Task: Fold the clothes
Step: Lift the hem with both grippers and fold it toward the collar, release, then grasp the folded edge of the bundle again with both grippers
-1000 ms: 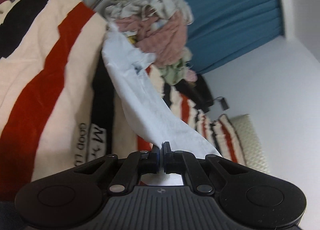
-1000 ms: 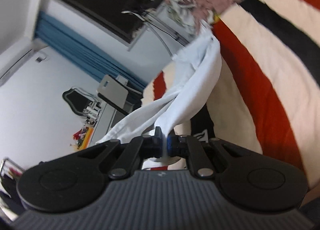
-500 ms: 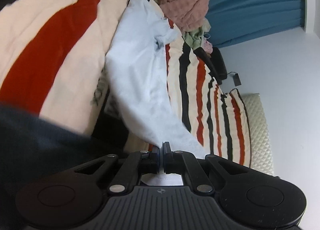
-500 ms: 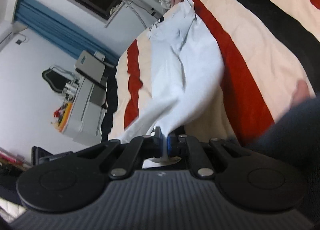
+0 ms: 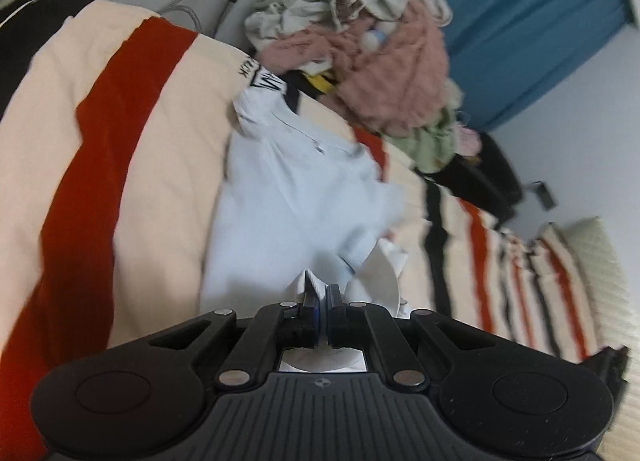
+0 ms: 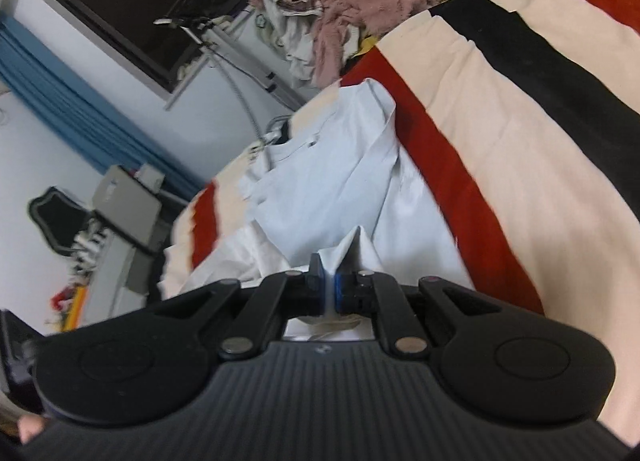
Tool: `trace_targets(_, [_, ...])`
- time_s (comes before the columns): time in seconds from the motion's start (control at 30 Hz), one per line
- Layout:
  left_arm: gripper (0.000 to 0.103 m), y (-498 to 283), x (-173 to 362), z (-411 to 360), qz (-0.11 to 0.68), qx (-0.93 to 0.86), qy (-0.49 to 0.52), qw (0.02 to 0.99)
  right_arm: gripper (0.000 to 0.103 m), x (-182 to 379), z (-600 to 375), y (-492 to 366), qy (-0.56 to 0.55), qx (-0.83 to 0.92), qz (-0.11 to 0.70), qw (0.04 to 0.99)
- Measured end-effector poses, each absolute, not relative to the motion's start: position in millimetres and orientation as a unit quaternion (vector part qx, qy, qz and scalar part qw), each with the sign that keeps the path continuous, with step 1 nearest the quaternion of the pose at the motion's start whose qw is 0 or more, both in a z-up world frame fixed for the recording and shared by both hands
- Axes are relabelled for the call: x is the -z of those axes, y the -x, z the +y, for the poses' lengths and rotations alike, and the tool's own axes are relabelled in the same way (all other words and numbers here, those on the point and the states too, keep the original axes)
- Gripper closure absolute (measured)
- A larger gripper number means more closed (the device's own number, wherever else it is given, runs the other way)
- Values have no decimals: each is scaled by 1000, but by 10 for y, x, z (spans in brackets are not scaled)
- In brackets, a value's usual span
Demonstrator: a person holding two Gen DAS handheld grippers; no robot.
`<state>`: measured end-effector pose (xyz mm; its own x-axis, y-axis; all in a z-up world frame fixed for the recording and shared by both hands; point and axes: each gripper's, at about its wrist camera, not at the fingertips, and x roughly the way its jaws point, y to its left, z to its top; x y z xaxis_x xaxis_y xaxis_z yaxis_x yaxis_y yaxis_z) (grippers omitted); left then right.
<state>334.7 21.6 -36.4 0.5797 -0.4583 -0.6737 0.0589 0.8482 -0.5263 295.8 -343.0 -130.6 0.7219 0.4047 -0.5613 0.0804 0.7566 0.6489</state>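
Shirt [image 5: 288, 201] laid flat on bed [image 5: 160, 165], hem pinched by both grippers [image 5: 323, 297] [image 6: 328, 281]; smoothing needed next, pile [image 5: 360, 45] at 12 o'clock.

A home bedroom is showing here: a striped blanket [image 5: 120, 165] is covering the bed, unsorted laundry [image 5: 372, 61] is lying heaped on it, and blue curtains [image 5: 520, 21] are hanging behind.
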Motion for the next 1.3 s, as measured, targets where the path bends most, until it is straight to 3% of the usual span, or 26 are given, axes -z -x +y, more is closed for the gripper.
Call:
trace_targets(0.27, [99, -3915, 987, -131, 441, 118, 155, 876, 90, 1836, -3356, -3456, -285, -91, 386, 873])
trace_targets(0.33, [98, -3875, 1032, -129, 436, 124, 144, 880, 72, 1829, -3331, -3423, -271, -103, 388, 875])
trace_targets(0.4, [86, -3792, 1004, -102, 430, 132, 136, 883, 38, 1727, -3295, -3333, -251, -114, 382, 882])
trace_targets(0.43, [81, -3737, 978, -83, 427, 137, 135, 884, 35, 1660, -3285, -3257, -245, -117, 378, 885])
trace_targets(0.5, [62, -3562, 874, -41, 421, 148, 139, 884, 34, 1528, -3282, -3080, -246, -124, 370, 887])
trace_targets(0.57, [52, -3341, 764, 7, 411, 157, 145, 886, 35, 1444, -3312, -2855, -269, -124, 367, 882])
trace_targets(0.87, [29, -2114, 650, 222, 400, 181, 242, 865, 35, 1775, -3540, -1839, -477, -94, 398, 779])
trace_targets(1.13, [27, -1942, 1221, 37, 455, 184, 334, 805, 36, 2198, -3341, -1637, -551, -59, 409, 725])
trace_targets(1.23, [37, -2071, 1450, 135, 451, 141, 380, 795, 39, 2188, -3333, -1684, -543, -29, 384, 746])
trace_targets(1.3, [50, -2120, 1561, 266, 442, 126, 423, 781, 46, 2227, -3419, -1678, -552, -4, 369, 747])
